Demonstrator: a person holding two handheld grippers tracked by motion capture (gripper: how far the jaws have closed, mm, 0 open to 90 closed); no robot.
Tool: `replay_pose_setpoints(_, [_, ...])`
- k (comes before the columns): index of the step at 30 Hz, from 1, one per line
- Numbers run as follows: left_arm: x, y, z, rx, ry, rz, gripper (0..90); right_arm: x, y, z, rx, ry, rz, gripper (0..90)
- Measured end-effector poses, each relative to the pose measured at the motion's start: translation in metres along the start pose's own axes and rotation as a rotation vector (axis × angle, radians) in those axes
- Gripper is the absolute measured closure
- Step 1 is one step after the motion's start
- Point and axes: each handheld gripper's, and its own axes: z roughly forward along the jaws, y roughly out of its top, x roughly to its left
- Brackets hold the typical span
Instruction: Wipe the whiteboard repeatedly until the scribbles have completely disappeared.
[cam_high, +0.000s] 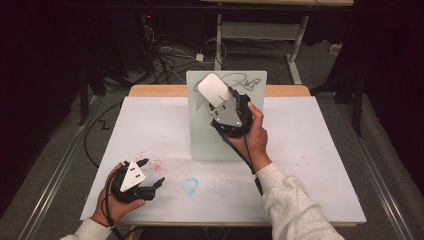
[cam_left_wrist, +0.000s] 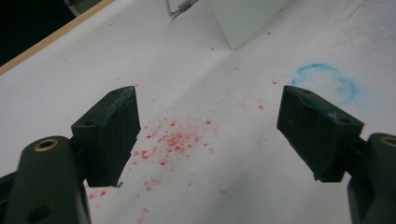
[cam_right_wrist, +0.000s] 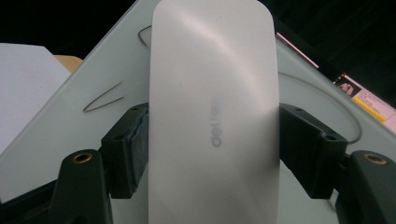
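Note:
A small whiteboard (cam_high: 250, 100) stands upright near the table's middle, with black scribbles (cam_high: 239, 80) across its upper part. My right gripper (cam_high: 220, 97) is shut on a white rounded eraser (cam_high: 213, 89) (cam_right_wrist: 212, 107) and holds it against the board's upper left area. In the right gripper view the two black pads (cam_right_wrist: 128, 154) press on the eraser's long sides, and thin pen lines show on the board (cam_right_wrist: 70, 121) around it. My left gripper (cam_high: 151, 173) (cam_left_wrist: 208, 135) stands open low over the table's front left, nothing between its fingers.
A white sheet (cam_high: 310, 150) covers the table. Red marker specks (cam_left_wrist: 175, 140) lie under the left gripper and a blue smudged ring (cam_high: 190, 185) (cam_left_wrist: 327, 81) sits beside it. A wooden edge (cam_high: 285, 90) runs along the back. Cables (cam_high: 165, 60) and a desk frame are on the floor beyond.

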Motion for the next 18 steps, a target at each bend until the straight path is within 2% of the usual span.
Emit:
replay_pose_setpoints(2, [0.0,0.0,0.0,0.0,0.0,-0.002,20.3,0.003,-0.001,-0.001,0.003,0.012,0.007,31.2])
replay_pose_setpoints(4, [0.0,0.0,0.0,-0.005,-0.002,-0.001,20.3,0.016,-0.006,-0.001,0.01,0.055,-0.021,31.2])
replay_pose_setpoints(5, [0.0,0.0,0.0,-0.005,-0.001,0.0,20.3,0.035,-0.013,-0.003,0.026,0.08,-0.077,31.2])
replay_pose_setpoints(6, [0.0,0.0,0.0,-0.005,0.0,-0.001,20.3,0.035,-0.013,-0.003,0.026,0.08,-0.077,31.2])
replay_pose_setpoints(7, [0.0,0.0,0.0,-0.007,0.0,-0.004,20.3,0.043,-0.016,-0.004,0.036,0.107,-0.102,31.2])
replay_pose_setpoints(8, [-0.001,0.0,0.0,-0.007,0.0,-0.005,20.3,0.061,-0.023,-0.005,0.046,0.119,-0.149,31.2])
replay_pose_setpoints(11, [-0.001,0.001,0.0,-0.006,-0.001,-0.002,20.3,0.067,-0.025,-0.005,0.054,0.119,-0.164,31.2])
replay_pose_setpoints(12, [-0.001,0.001,0.0,-0.008,-0.001,-0.004,20.3,0.066,-0.024,-0.005,0.061,0.131,-0.149,31.2])
replay_pose_setpoints(15, [-0.001,0.001,0.001,-0.005,-0.003,-0.004,20.3,0.062,-0.021,-0.004,0.062,0.139,-0.15,31.2])
replay_pose_setpoints(16, [-0.001,0.001,0.001,-0.005,-0.003,-0.004,20.3,0.059,-0.018,-0.003,0.054,0.128,-0.16,31.1])
replay_pose_setpoints(17, [-0.001,0.001,0.001,-0.004,-0.003,-0.005,20.3,0.053,-0.013,-0.003,0.052,0.106,-0.144,31.2])
replay_pose_setpoints(18, [-0.001,0.001,0.001,-0.005,-0.003,-0.004,20.3,0.039,-0.004,0.0,0.041,0.084,-0.113,31.2])
